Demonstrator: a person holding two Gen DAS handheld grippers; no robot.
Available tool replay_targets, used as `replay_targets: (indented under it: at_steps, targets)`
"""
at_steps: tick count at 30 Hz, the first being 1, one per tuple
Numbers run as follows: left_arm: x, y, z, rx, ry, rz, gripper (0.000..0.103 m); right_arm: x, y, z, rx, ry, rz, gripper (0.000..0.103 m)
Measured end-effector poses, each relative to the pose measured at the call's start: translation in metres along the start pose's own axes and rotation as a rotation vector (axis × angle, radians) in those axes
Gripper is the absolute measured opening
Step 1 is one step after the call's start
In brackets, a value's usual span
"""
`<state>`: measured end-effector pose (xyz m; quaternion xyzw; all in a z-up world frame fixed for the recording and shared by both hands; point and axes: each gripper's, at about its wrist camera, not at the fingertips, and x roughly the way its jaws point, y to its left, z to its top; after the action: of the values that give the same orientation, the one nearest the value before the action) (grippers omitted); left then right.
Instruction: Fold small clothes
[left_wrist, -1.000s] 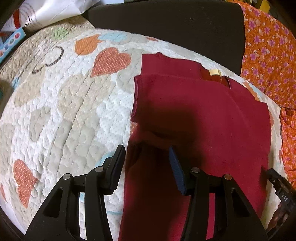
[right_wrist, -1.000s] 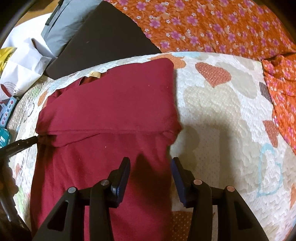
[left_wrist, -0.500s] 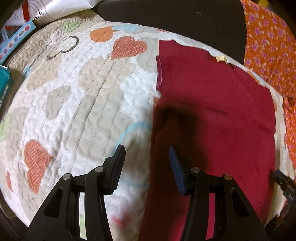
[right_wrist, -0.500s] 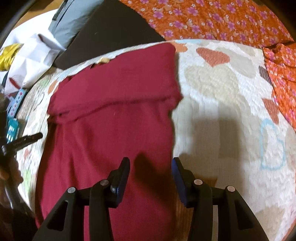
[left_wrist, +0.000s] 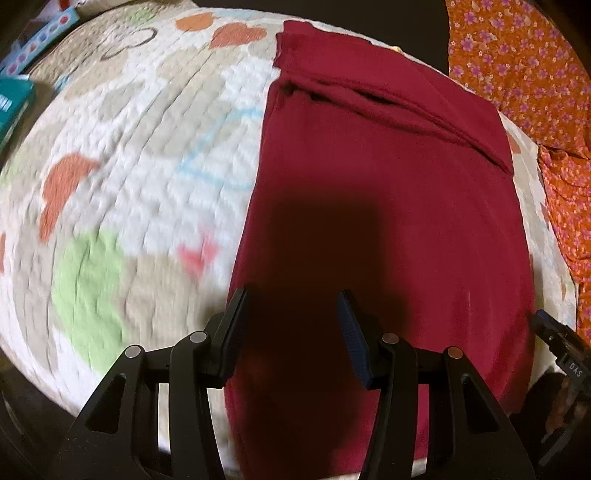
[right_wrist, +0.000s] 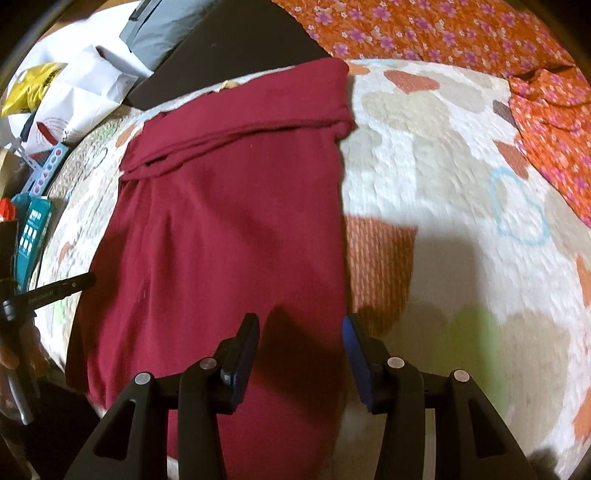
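A dark red garment (left_wrist: 388, 206) lies flat on the heart-patterned quilt (left_wrist: 140, 155) as a long strip, with a folded-over band at its far end. My left gripper (left_wrist: 291, 326) hovers open over the garment's left edge near its near end, nothing between the fingers. In the right wrist view the same garment (right_wrist: 229, 221) runs up the middle, and my right gripper (right_wrist: 299, 349) hangs open above its right edge near the near end. Each gripper shows at the rim of the other's view: the right gripper (left_wrist: 557, 343) and the left gripper (right_wrist: 55, 290).
An orange floral cloth (right_wrist: 424, 33) lies along the far and right sides of the quilt. A black flat panel (right_wrist: 236, 48) sits behind the garment. White bags (right_wrist: 74, 92), a teal box (right_wrist: 31, 229) and a coloured-dot strip (left_wrist: 40, 37) crowd the left side.
Both grippers have drawn back along the garment from its folded far end toward its near end. The garment itself has not moved, and both stay open.
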<state>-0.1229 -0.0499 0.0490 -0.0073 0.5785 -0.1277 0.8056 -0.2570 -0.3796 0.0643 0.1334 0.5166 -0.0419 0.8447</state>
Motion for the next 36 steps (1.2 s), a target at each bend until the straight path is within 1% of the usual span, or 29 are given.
replay_targets:
  at_steps: [2,6,8,11,13,16,21,26,29,32,34,35,36]
  targets:
    - [-0.004,0.004,-0.01,-0.012,0.005,-0.016,0.049,-0.006,-0.002,-0.012,0.012,0.01,0.015,0.045]
    - [-0.013,0.02,-0.035,-0.064,0.021,-0.072,0.049,-0.016,-0.008,-0.034,0.029,0.026,0.034,0.045]
    - [-0.018,0.025,-0.043,-0.073,0.021,-0.08,0.048,-0.02,-0.012,-0.044,0.04,0.036,0.05,0.045]
    - [-0.025,0.027,-0.055,-0.06,0.012,-0.078,0.049,-0.024,-0.02,-0.059,0.073,0.058,0.094,0.045]
    - [-0.025,0.026,-0.061,-0.054,0.027,-0.085,0.049,-0.024,-0.023,-0.068,0.086,0.071,0.122,0.045]
    - [-0.021,0.026,-0.065,-0.076,0.051,-0.106,0.049,-0.019,-0.024,-0.076,0.098,0.09,0.149,0.045]
    - [-0.023,0.036,-0.069,-0.124,0.06,-0.145,0.048,-0.012,-0.014,-0.08,0.084,0.101,0.226,0.045]
    - [-0.024,0.035,-0.075,-0.129,0.083,-0.165,0.049,-0.007,-0.01,-0.079,0.077,0.103,0.237,0.045]
    - [-0.02,0.034,-0.073,-0.144,0.103,-0.175,0.049,-0.004,-0.009,-0.079,0.081,0.103,0.24,0.045]
    - [-0.02,0.039,-0.073,-0.166,0.114,-0.195,0.049,-0.005,-0.006,-0.079,0.058,0.097,0.236,0.046]
    - [-0.023,0.048,-0.073,-0.225,0.108,-0.221,0.049,-0.006,-0.007,-0.08,0.062,0.1,0.24,0.045]
    - [-0.025,0.056,-0.073,-0.272,0.102,-0.249,0.049,-0.006,-0.008,-0.079,0.07,0.103,0.25,0.045]
    - [-0.025,0.059,-0.073,-0.296,0.103,-0.265,0.049,-0.007,-0.009,-0.079,0.073,0.102,0.254,0.045]
